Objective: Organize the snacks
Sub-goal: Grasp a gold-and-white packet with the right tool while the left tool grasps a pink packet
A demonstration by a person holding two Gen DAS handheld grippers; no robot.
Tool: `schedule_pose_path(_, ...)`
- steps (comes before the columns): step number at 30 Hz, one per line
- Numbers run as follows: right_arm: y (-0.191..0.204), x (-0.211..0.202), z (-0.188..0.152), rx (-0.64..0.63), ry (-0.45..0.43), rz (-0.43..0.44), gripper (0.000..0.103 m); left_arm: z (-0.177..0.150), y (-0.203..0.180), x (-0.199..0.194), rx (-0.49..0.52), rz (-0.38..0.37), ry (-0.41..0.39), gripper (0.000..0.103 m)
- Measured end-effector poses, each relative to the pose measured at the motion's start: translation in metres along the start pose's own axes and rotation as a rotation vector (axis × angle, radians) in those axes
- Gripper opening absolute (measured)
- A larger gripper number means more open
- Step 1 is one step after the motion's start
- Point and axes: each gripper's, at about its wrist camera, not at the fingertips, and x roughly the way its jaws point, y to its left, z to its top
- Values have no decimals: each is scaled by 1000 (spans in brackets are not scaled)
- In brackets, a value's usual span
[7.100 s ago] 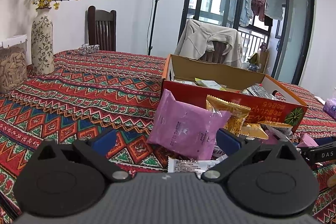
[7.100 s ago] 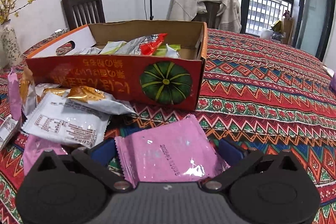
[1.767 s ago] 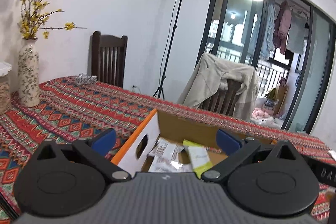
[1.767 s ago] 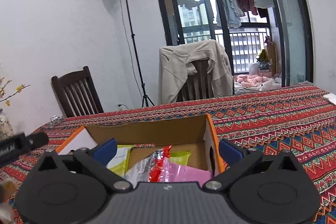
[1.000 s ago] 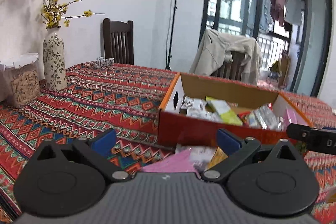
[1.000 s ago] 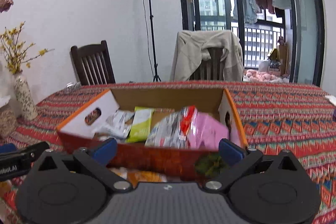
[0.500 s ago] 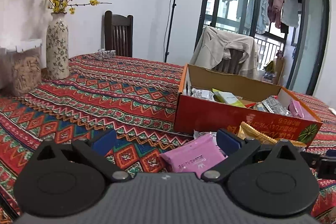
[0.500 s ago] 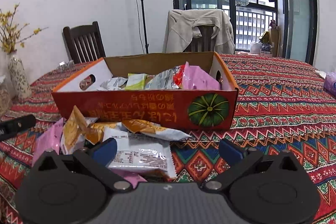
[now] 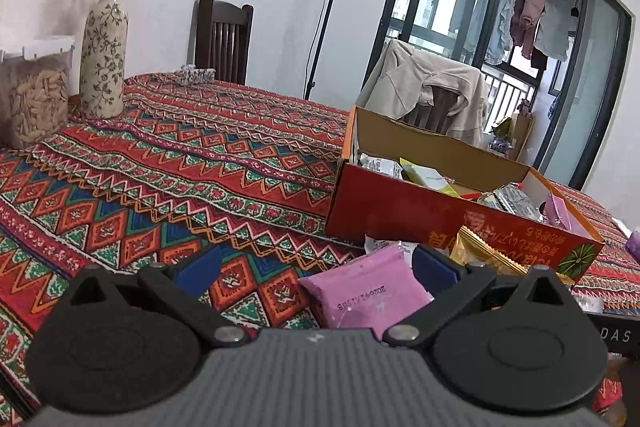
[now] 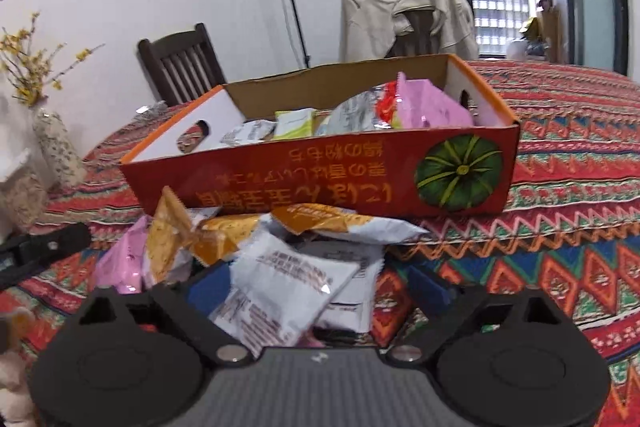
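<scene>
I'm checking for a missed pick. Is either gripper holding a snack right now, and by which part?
Nothing is held. The left gripper stands open around a pink packet; the right gripper, its jaws just closing, straddles a white packet, not yet pinched.

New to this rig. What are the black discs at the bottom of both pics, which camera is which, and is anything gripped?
No robot arm: a person holds a two-finger gripper in each hand, and each has its own fisheye camera. The black discs are the gripper bodies.

Left view: left gripper open over a pink snack packet on the patterned tablecloth.

Right view: right gripper, jaws just closing, around a white printed snack packet; not yet clamped. Behind stands the red cardboard box with snacks.
</scene>
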Motion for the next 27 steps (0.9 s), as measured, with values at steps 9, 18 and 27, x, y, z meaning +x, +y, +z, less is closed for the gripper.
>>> schedule_pose_path(9, 7, -23, -10, -48, -79, 1, 55, 0, -2, 6, 3, 16, 29, 103)
schedule_pose_path(18, 9, -38, -15, -92, -116, -7, 89, -2, -1, 8, 0, 37, 34, 103)
schedule_pose_path(27, 22, -36, -20, -199, -83, 60, 87, -3, -3, 4, 5, 42, 31, 103)
